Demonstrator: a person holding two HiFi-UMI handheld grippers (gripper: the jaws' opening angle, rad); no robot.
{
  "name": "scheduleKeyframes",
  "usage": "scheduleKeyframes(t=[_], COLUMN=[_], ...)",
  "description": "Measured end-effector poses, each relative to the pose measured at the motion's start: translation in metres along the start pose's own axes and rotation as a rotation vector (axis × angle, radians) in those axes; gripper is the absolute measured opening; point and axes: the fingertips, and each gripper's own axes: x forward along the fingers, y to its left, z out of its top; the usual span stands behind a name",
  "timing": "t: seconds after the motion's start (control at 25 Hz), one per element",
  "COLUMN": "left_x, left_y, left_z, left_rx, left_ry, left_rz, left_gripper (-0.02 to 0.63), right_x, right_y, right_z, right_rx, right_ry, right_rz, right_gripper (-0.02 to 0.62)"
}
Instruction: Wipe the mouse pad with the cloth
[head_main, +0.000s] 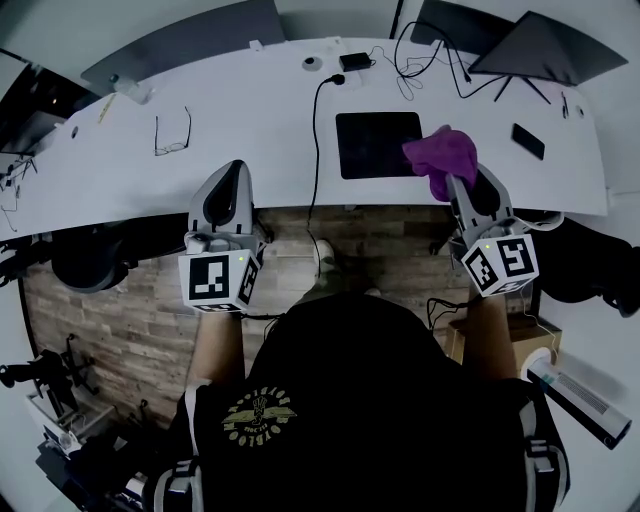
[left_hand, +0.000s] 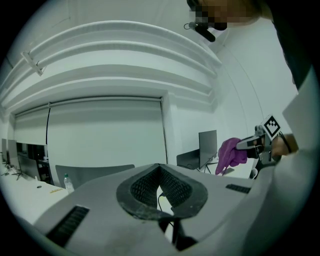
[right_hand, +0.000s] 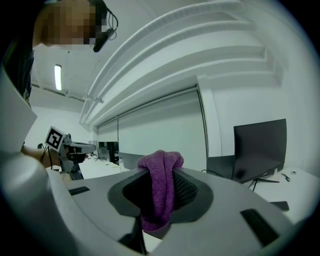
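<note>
— Does the head view show the whole mouse pad (head_main: 372, 150)?
— No. The cloth (head_main: 442, 155) lies over part of its right edge, and over the tips of the right gripper (right_hand: 160, 192) as well.
— The small round thing (head_main: 313, 63) at the upper middle of the table (head_main: 250, 120)?
— Too small to tell.
— And the cloth's lower end, in the right gripper view?
— It drops out of sight behind the gripper's own body.

We wear a black shirt (head_main: 350, 370) with a yellow emblem (head_main: 258, 412); our left gripper (head_main: 235, 168) and right gripper (head_main: 452, 183) are grey, each with a black-and-white marker cube (head_main: 218, 280).
</note>
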Motion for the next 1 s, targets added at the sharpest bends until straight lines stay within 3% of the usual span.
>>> scheduleKeyframes(t=[0.56,1.0], left_x=[0.012,0.043], left_y=[0.013,0.022], left_z=[0.004,0.023], left_rx=[-0.004,-0.011], left_ry=[-0.016,-0.067], left_rz=[0.001,-0.068], left_gripper=[0.002,0.002], right_x=[0.022,0.026], right_y=[0.004,-0.002], right_z=[0.009,0.035], right_rx=[-0.017,-0.046], right_ry=[-0.006,-0.03], right_rz=[0.019,-0.05], right_gripper=[0.089,0.089])
